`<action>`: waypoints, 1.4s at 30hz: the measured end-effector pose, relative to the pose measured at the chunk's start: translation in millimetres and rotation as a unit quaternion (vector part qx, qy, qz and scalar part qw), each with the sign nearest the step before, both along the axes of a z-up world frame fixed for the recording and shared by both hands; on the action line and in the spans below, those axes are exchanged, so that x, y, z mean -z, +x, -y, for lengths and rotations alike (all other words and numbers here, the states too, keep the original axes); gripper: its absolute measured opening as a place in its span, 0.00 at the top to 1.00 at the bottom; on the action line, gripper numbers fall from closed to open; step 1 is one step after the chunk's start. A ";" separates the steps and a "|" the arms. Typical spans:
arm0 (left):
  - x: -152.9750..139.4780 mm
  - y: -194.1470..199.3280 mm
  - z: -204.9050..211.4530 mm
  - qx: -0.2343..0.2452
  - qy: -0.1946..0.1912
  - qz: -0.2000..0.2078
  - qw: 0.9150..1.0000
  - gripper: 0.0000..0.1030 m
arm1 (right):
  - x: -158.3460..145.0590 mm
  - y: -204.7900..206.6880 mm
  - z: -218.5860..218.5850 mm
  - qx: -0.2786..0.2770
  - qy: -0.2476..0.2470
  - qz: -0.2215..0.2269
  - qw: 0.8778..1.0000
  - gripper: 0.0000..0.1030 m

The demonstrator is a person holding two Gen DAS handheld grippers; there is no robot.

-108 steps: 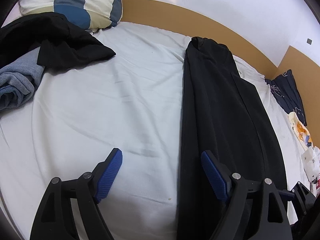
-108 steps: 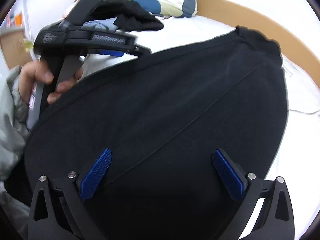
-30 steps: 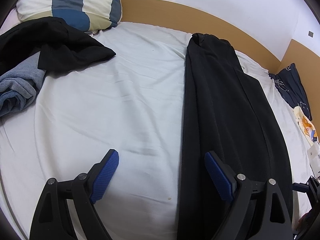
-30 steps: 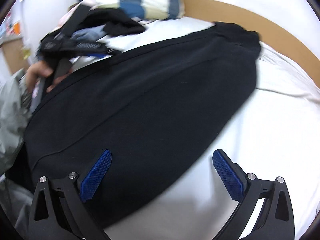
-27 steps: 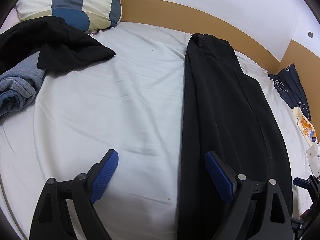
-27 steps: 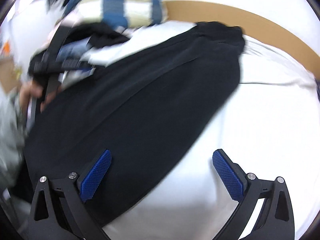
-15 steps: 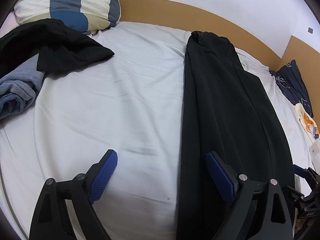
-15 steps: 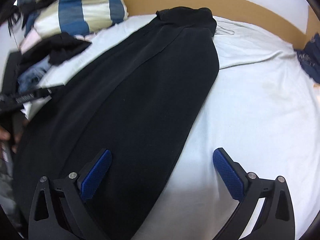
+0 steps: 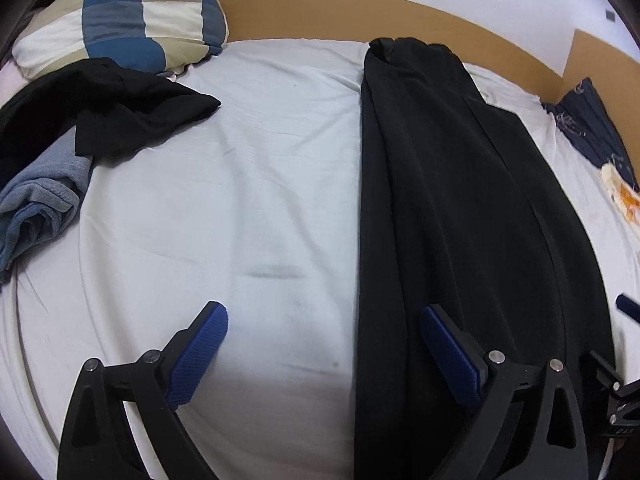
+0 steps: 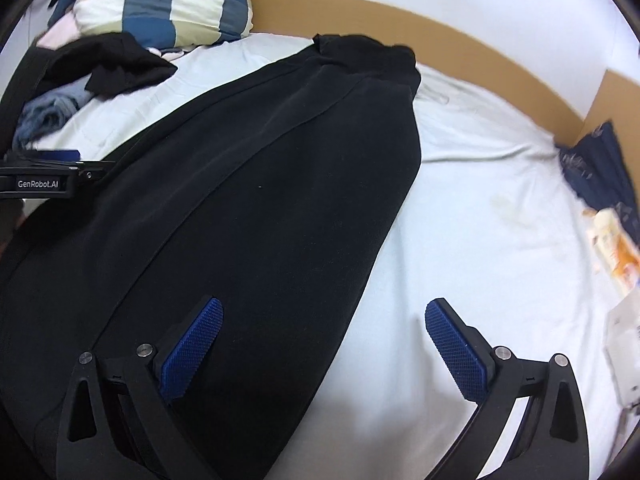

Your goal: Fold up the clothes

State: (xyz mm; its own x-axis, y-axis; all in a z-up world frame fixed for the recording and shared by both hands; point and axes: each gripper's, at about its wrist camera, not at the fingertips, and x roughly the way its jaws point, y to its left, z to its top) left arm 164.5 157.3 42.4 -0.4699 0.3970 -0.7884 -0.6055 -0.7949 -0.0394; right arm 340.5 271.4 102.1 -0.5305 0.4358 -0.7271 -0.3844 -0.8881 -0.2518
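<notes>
Black garment unmoved on bed; right gripper swung rightward, jaws apart.

Your long garment is plain black, lying on a pale, almost white bed sheet. The pillow at the head carries blocks of blue, cream and beige. Beside it you see a crumpled black garment and a faded blue denim piece. The headboard is tan. Each gripper is black with textured blue pads.
</notes>
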 end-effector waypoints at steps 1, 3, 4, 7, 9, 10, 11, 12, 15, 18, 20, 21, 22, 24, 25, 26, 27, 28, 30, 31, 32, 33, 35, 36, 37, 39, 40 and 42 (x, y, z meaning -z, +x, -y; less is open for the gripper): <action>0.6 4.6 0.7 0.003 -0.009 -0.004 1.000 0.05 | 0.2 -1.7 5.7 0.001 0.013 0.003 1.000 0.00; 0.8 11.1 8.0 0.005 -0.010 -0.002 1.000 0.05 | 0.7 -5.2 13.3 0.003 0.029 0.006 1.000 0.00; 0.9 14.6 12.1 0.007 -0.011 -0.002 1.000 0.05 | 0.8 -6.4 13.6 0.005 0.025 0.005 1.000 0.00; 0.9 25.6 27.7 0.008 -0.011 -0.004 1.000 0.04 | 1.4 -9.0 11.4 0.014 -0.002 0.000 1.000 0.00; 0.7 33.7 38.5 0.009 -0.012 -0.005 1.000 0.04 | 2.9 -7.8 5.8 0.026 -0.039 -0.009 0.999 0.00; 0.6 38.2 44.1 0.009 -0.013 -0.006 1.000 0.04 | 4.1 -6.4 2.7 0.034 -0.061 -0.016 0.997 0.00; 0.4 43.7 50.5 0.008 -0.013 -0.008 1.000 0.04 | 5.9 -3.2 0.1 0.042 -0.084 -0.026 0.995 0.00; 0.5 50.7 57.1 0.010 -0.013 -0.014 1.000 0.04 | 6.7 -0.6 -1.5 0.048 -0.101 -0.035 0.993 0.00; 1.8 80.9 77.1 0.028 -0.002 -0.062 0.998 0.04 | 7.7 1.2 0.7 0.051 -0.117 -0.051 0.990 0.00; 5.9 101.1 99.8 0.026 0.027 -0.089 0.995 0.04 | 9.7 -7.9 6.6 0.038 -0.107 -0.049 0.992 0.00; 9.8 104.5 113.5 0.017 0.038 -0.082 0.996 0.04 | 14.1 -13.9 4.2 0.031 -0.101 -0.042 0.994 0.00; 10.2 107.3 118.2 0.016 0.039 -0.084 0.996 0.04 | 13.9 -13.0 2.6 0.030 -0.098 -0.041 0.994 0.00; 8.3 109.8 120.5 0.016 0.036 -0.081 0.996 0.04 | 14.1 -14.9 3.0 0.030 -0.097 -0.043 0.994 0.00; 2.4 110.1 124.3 0.013 0.028 -0.057 0.998 0.05 | 12.4 -9.3 -2.0 0.032 -0.098 -0.051 0.993 0.00; -2.0 109.9 124.6 0.010 0.020 -0.054 0.998 0.06 | 14.2 -10.8 -0.2 0.034 -0.098 -0.056 0.993 0.00; -8.4 109.4 124.1 0.005 0.016 -0.057 0.998 0.08 | 16.4 -5.1 1.8 0.036 -0.099 -0.061 0.993 0.00; -17.5 108.4 122.2 0.001 0.017 -0.064 0.998 0.08 | 18.7 1.6 3.7 0.039 -0.100 -0.065 0.992 0.00; -28.1 107.2 118.0 0.001 0.024 -0.071 0.997 0.08 | 14.2 32.2 -0.4 0.041 -0.105 -0.068 0.991 0.00; -48.1 104.4 105.5 0.009 0.043 -0.079 0.996 0.08 | 10.4 64.5 -9.0 0.039 -0.126 -0.070 0.989 0.00; -55.6 101.6 94.8 0.017 0.049 -0.081 0.995 0.07 | 11.7 64.2 -12.9 0.039 -0.141 -0.072 0.987 0.00; -60.5 98.4 81.1 0.028 0.050 -0.085 0.995 0.07 | 13.5 64.3 -16.9 0.039 -0.156 -0.074 0.984 0.00; -62.0 95.7 66.7 0.039 0.046 -0.091 0.994 0.07 | 14.2 66.0 -20.2 0.040 -0.169 -0.081 0.981 0.00; -54.1 89.3 38.1 0.056 0.027 -0.092 0.994 0.07 | 13.1 70.7 -24.6 0.039 -0.186 -0.100 0.977 0.00; -47.2 85.8 25.1 0.062 0.016 -0.087 0.994 0.07 | 12.8 72.6 -25.9 0.040 -0.190 -0.107 0.975 0.00; -37.4 82.3 14.3 0.066 0.005 -0.076 0.995 0.07 | 12.7 74.0 -27.1 0.041 -0.194 -0.112 0.974 0.00; -17.4 75.6 -0.5 0.073 -0.019 -0.052 0.996 0.07 | 13.8 73.4 -28.7 0.042 -0.200 -0.115 0.972 0.00; -7.3 72.3 -6.1 0.076 -0.031 -0.039 0.996 0.05 | 14.3 73.0 -29.5 0.042 -0.203 -0.116 0.971 0.00; -3.8 65.0 -1.6 0.069 -0.016 -0.015 0.997 0.05 | 15.4 70.6 -30.1 0.042 -0.205 -0.115 0.971 0.00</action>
State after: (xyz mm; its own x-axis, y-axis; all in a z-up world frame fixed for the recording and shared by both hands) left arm 229.5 158.9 46.2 -0.4365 0.4351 -0.7874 -0.7100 -0.7042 0.0044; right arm 411.1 301.5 86.6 -0.6747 0.1837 -0.7149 -0.4637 -0.8590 0.2170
